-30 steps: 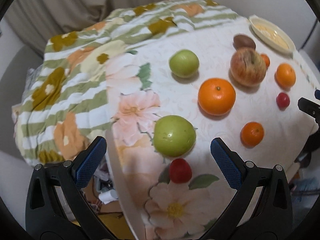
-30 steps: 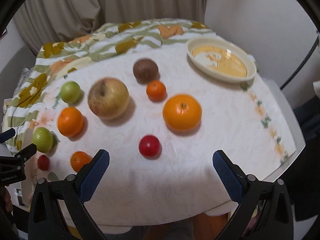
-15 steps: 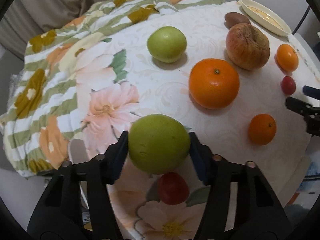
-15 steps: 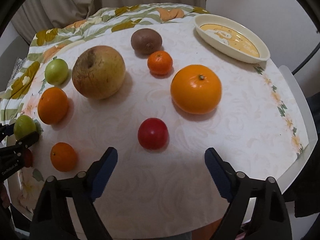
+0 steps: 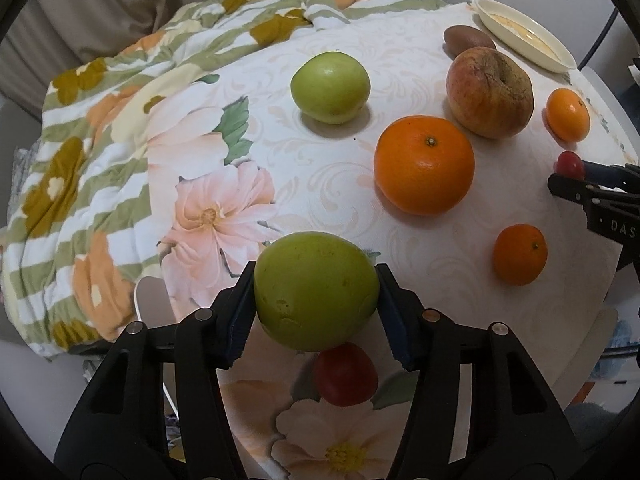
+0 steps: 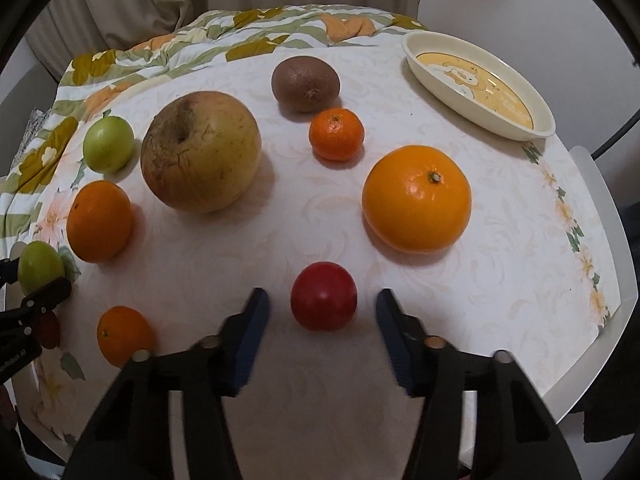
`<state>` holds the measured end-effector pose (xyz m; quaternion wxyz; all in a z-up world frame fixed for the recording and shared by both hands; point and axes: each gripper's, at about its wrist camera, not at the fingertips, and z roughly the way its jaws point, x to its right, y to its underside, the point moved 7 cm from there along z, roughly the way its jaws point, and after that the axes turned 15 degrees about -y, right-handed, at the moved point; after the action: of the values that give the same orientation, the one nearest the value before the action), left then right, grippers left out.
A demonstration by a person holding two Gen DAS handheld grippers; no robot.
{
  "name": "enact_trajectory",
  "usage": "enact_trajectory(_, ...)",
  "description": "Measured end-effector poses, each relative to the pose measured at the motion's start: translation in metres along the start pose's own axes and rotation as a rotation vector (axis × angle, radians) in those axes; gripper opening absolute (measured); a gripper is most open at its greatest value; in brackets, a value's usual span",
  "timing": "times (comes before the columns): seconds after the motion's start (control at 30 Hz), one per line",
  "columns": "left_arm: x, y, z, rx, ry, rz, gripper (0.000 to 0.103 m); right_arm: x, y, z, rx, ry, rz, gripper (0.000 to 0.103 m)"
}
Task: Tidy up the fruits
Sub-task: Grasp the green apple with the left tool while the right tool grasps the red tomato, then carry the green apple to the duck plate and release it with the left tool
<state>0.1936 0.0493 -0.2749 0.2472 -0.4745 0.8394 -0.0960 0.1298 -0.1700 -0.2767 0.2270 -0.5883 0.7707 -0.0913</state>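
Green apple (image 5: 316,290) pinched in left claw (image 5: 316,300) | right claw (image 6: 322,320) closing, red fruit (image 6: 323,301) between, seen only right view

Free room and obstacles, placed relative to the large orange (image 6: 416,199). Toward the camera from it, a red fruit (image 6: 323,301) sits between the closing jaws of the right gripper (image 6: 322,334), not yet touched. Bare cloth lies to its right, up to the table edge (image 6: 612,308). Beyond it to the right stands the cream dish (image 6: 478,84); a small mandarin (image 6: 336,134) and kiwi (image 6: 305,83) crowd its far left. The big apple (image 6: 201,152) blocks the left.
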Motion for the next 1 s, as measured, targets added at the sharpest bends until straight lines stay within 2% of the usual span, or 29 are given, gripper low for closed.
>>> enact_trajectory(0.03, 0.0, 0.0, 0.0, 0.0, 0.003, -0.002, 0.063, 0.0, 0.0, -0.001, 0.003, 0.002, -0.003, 0.03)
enact_trajectory(0.07, 0.0, 0.0, -0.001, 0.0, 0.006, -0.003, 0.063, -0.002, -0.002, 0.0, 0.003, 0.004, -0.006, 0.028)
enact_trajectory(0.47, -0.012, -0.014, -0.027, 0.052, 0.008, -0.026, 0.063, -0.008, -0.015, -0.039, 0.064, 0.01, -0.026, 0.028)
enact_trajectory(0.77, -0.009, -0.069, -0.067, 0.175, 0.002, -0.06, 0.063, -0.006, -0.046, -0.086, 0.135, -0.007, -0.065, 0.028)
enact_trajectory(1.0, 0.026, -0.132, -0.105, 0.261, 0.018, -0.098, 0.063, 0.023, -0.088, -0.114, 0.172, -0.041, -0.12, 0.028)
